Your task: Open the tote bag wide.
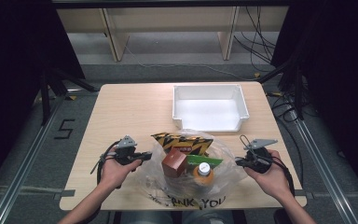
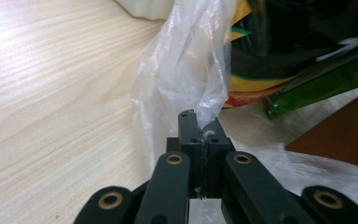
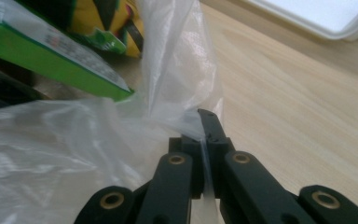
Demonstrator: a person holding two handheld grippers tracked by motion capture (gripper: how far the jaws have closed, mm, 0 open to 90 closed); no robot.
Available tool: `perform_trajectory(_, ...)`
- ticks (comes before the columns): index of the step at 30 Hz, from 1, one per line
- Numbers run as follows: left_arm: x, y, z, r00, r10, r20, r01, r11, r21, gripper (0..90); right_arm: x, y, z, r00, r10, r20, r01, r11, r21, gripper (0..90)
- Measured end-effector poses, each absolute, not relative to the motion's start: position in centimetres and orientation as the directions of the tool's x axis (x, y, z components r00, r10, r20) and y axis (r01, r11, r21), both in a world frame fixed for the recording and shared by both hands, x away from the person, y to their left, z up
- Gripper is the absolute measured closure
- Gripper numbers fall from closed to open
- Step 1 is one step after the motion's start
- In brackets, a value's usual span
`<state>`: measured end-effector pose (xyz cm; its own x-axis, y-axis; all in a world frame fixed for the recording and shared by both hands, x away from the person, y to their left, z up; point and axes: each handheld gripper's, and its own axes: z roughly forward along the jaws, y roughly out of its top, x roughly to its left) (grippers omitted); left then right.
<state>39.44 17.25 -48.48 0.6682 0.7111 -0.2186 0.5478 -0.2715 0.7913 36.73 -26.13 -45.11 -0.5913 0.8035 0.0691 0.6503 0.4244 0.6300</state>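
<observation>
A clear plastic bag (image 1: 191, 179) lies on the near half of the wooden table (image 1: 121, 112), between the person's 2 hands. Black print runs along its near edge. Inside it are a yellow-and-black packet (image 1: 179, 141) at the far side, a brown box (image 1: 174, 163) in the middle, a green packet (image 1: 204, 163) to the right of the box, and a bottle with an orange body and white cap (image 1: 203, 173) nearest the person.

The left gripper (image 1: 145, 156) sits at the bag's left edge, held in the left hand (image 1: 114, 171). In the left gripper view its jaws are closed tight on a fold of the bag's film (image 2: 200, 88), which rises in a twisted strip from between the pads; the yellow-and-black packet (image 2: 251, 84) and the green packet (image 2: 317, 88) show behind it.

The right gripper (image 1: 238, 162) is at the bag's right edge, held in the right hand (image 1: 271, 176). In the right gripper view its jaws are likewise clamped on a thin fold of film (image 3: 177, 79), a strip of which hangs down between them. The green packet (image 3: 56, 56) lies just beyond.

A white tray (image 1: 242, 100) stands on the far right part of the table, apart from the bag.
</observation>
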Motion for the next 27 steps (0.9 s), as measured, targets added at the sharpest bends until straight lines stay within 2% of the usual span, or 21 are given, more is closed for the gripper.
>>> perform_trajectory(5,40.2,17.4,-49.4,0.641,0.735,-0.221,0.579,-0.274,0.768,89.4,37.7,-26.8,-45.9,-0.564,0.822,0.077,0.690,0.417,0.591,90.0)
perform_trajectory(8,40.3,17.5,-49.6,0.650,0.729,-0.215,0.580,-0.293,0.760,89.4,38.1,-27.0,-46.5,-0.560,0.826,0.064,0.673,0.409,0.616,90.0)
perform_trajectory(10,40.6,17.3,-49.8,0.647,0.735,-0.202,0.585,-0.309,0.750,89.4,38.5,-27.3,-46.5,-0.553,0.831,0.068,0.708,0.425,0.564,90.0)
perform_trajectory(13,40.9,17.3,-50.1,0.648,0.738,-0.188,0.587,-0.327,0.740,89.4,38.9,-27.4,-46.9,-0.544,0.836,0.073,0.707,0.410,0.576,90.0)
perform_trajectory(20,41.3,17.0,-50.4,0.636,0.752,-0.174,0.595,-0.334,0.731,89.4,39.7,-27.6,-47.3,-0.527,0.847,0.073,0.756,0.427,0.496,90.0)
perform_trajectory(22,41.2,17.0,-50.3,0.639,0.751,-0.165,0.587,-0.338,0.735,89.0,39.7,-27.6,-47.1,-0.519,0.852,0.074,0.754,0.415,0.510,90.0)
perform_trajectory(23,41.2,17.0,-50.3,0.639,0.751,-0.165,0.587,-0.338,0.735,87.9,39.7,-27.6,-47.1,-0.519,0.852,0.074,0.754,0.415,0.510,90.0)
perform_trajectory(24,41.0,17.1,-50.0,0.639,0.752,-0.165,0.582,-0.332,0.743,82.7,39.4,-27.9,-46.5,-0.522,0.849,0.081,0.739,0.402,0.540,85.2)
perform_trajectory(25,40.8,17.2,-49.8,0.634,0.755,-0.167,0.579,-0.321,0.749,82.7,39.4,-27.9,-46.5,-0.522,0.849,0.081,0.739,0.402,0.540,85.2)
perform_trajectory(26,40.6,17.3,-49.3,0.633,0.758,-0.159,0.566,-0.313,0.763,76.3,39.3,-27.9,-46.5,-0.512,0.854,0.088,0.726,0.375,0.576,82.5)
perform_trajectory(27,40.3,17.5,-48.8,0.634,0.756,-0.162,0.555,-0.299,0.776,62.7,38.7,-28.3,-45.5,-0.504,0.858,0.096,0.720,0.356,0.595,77.7)
